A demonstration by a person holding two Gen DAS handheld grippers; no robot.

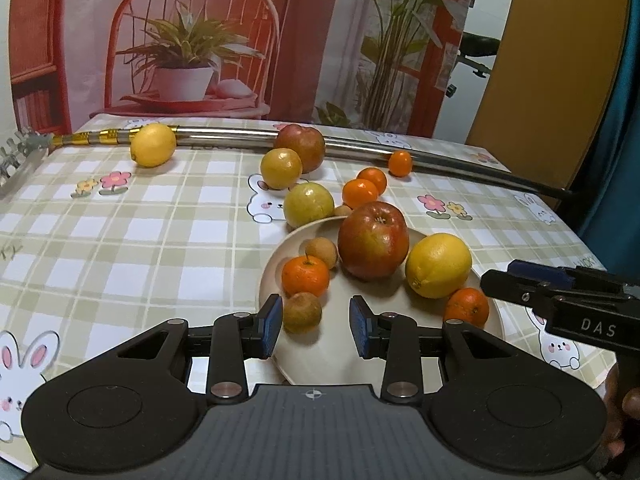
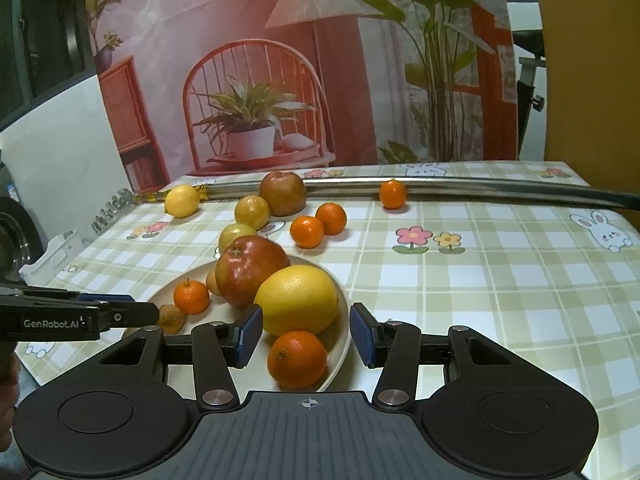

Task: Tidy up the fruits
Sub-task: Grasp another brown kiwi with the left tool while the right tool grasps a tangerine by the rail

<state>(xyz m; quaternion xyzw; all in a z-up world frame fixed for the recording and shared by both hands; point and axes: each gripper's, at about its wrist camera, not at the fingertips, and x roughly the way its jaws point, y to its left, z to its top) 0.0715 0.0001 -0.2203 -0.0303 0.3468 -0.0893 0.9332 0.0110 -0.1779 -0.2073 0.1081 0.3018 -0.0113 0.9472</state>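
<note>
Between the left gripper (image 1: 316,326) jaws, wide open, empty: small brown fruit (image 1: 302,312) on plate (image 1: 320,360), nearer left pad. Light, likely thin-shelled; pinch gently across middle. Right gripper (image 2: 306,336) also gaping, empty; tangerine (image 2: 297,359) just ahead, soft-skinned, rolls easily.

Right gripper (image 2: 306,336) hangs over the near rim of the plate (image 2: 343,320), fingers (image 2: 249,334) spread wide with nothing between the pads. Just ahead on the plate: a tangerine (image 2: 297,359), a big lemon (image 2: 297,300) behind it, a red apple (image 2: 250,272) further back. The left gripper (image 2: 132,314) pokes in from the left by a brownish small fruit (image 2: 173,318). More fruit sits loose on the checked counter (image 2: 460,300).
</note>
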